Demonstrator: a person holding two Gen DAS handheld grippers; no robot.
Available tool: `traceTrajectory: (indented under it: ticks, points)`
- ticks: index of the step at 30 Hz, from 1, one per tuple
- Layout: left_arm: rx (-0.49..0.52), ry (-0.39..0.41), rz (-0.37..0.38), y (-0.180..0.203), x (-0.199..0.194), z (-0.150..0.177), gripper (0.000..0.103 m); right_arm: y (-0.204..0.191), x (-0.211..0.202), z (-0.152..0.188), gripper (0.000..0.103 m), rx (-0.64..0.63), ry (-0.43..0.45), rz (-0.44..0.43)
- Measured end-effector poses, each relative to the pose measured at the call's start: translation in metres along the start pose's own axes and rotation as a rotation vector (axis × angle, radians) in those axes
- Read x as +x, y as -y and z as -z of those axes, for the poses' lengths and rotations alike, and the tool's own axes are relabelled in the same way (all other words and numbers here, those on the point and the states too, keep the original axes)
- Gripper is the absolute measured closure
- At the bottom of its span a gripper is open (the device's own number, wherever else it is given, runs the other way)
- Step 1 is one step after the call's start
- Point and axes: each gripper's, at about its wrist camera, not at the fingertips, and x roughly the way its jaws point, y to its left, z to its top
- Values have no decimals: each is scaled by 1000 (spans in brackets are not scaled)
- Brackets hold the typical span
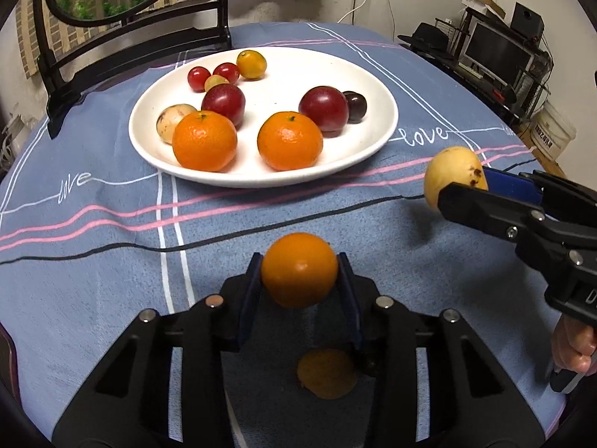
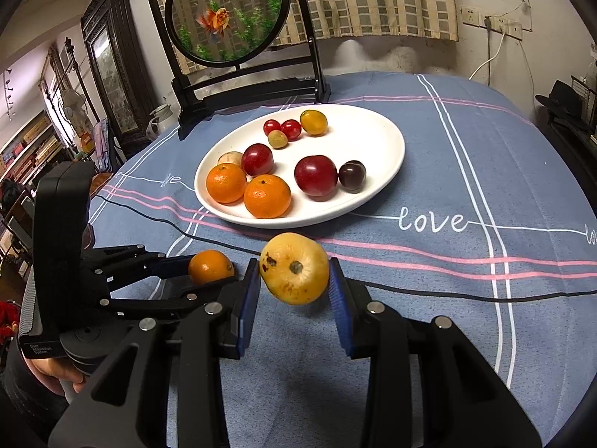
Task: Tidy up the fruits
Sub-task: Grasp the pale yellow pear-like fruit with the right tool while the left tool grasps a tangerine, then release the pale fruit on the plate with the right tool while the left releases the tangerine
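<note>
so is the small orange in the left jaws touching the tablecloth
Apart. The left wrist view shows the small orange gripped between the jaws of the left gripper, hanging clear above its own shadow on the tablecloth.

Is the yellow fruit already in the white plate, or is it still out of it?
Out. The yellow fruit is held in the right tool, on the near side of the white plate.

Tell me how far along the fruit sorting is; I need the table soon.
Mostly done: the white plate already holds two oranges, two red plums and several smaller fruits. In hand: the left gripper holds a small orange, the right gripper a yellow fruit. Left: setting both on the plate.
</note>
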Motion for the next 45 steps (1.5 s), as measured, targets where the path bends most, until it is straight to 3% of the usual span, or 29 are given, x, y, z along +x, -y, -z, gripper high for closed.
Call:
traceTrajectory:
  ticks: [5, 9, 12, 15, 20, 29, 40, 41, 42, 44, 45]
  points:
    - [-36, 32, 3, -4, -11, -1, 63, 1, 1, 0, 67, 3, 4, 5]
    - [-99, 108, 22, -14, -33, -5, 63, 2, 2, -2, 67, 0, 28, 5]
    - [-136, 165, -7, -22, -43, -14, 63, 5, 5, -8, 67, 24, 78, 8]
    - [-179, 202, -25, -31, -45, -31, 63, 10, 15, -21, 67, 42, 122, 68]
    - [-204, 240, -55, -42, -34, -71, 63, 24, 36, -49, 66, 108, 165, 78]
    - [-259, 163, -103, -67, 12, -114, 63, 36, 82, -91, 66, 112, 144, 74]
    - [-280, 129, -126, -75, 25, -113, 63, 36, 106, -91, 65, 103, 71, 55]
    - [-282, 133, -135, -74, 22, -113, 61, 35, 104, -92, 62, 98, 67, 66]
    - [-283, 145, -148, -73, 17, -112, 45, 34, 100, -92, 60, 91, 69, 74]
    - [-282, 207, -197, -70, -2, -111, 24, 31, 89, -92, 43, 78, 92, 84]
    - [-275, 236, -222, -67, -11, -109, 20, 28, 80, -91, 41, 71, 115, 91]
